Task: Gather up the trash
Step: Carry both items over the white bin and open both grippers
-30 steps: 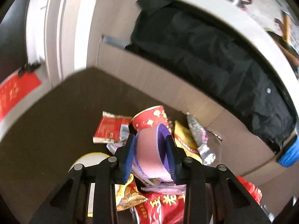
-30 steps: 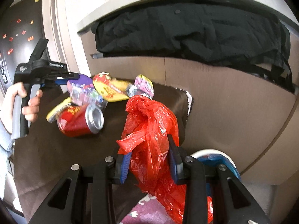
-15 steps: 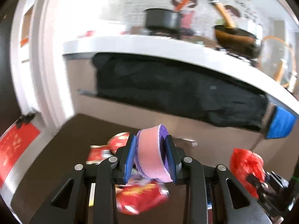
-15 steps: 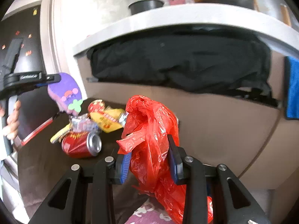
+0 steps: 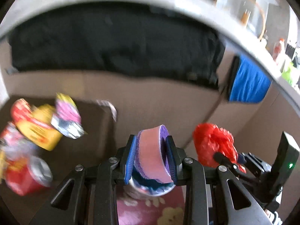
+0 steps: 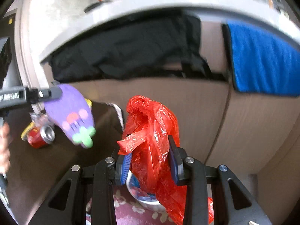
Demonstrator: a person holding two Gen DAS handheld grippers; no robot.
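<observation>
My left gripper [image 5: 151, 159] is shut on a purple and pink paper cup [image 5: 152, 157], carried off the brown table's right edge and above a white bin [image 5: 150, 189]. From the right wrist view the same purple cup [image 6: 72, 116] hangs from the left gripper's tip [image 6: 50, 93]. My right gripper [image 6: 150, 161] is shut on a red plastic bag [image 6: 151, 131] that hangs over the white bin [image 6: 144, 198]. The red bag [image 5: 211, 142] shows right of the cup in the left wrist view. Snack wrappers [image 5: 43, 123] and a red can [image 5: 26, 176] lie on the table.
A brown table [image 6: 46, 168] holds the red can [image 6: 40, 136] at left. Behind stands a beige cabinet [image 6: 196, 108] under a grey counter, with black cloth [image 5: 112, 41] and a blue towel [image 6: 262, 60] hanging. A pink flowered mat [image 5: 150, 210] lies below. A hand [image 6: 3, 146] shows at the left edge.
My left gripper has swung right with the purple cup, from over the pile of wrappers to beside the red bag. The right gripper with the bag has also shifted right, over the bin.
</observation>
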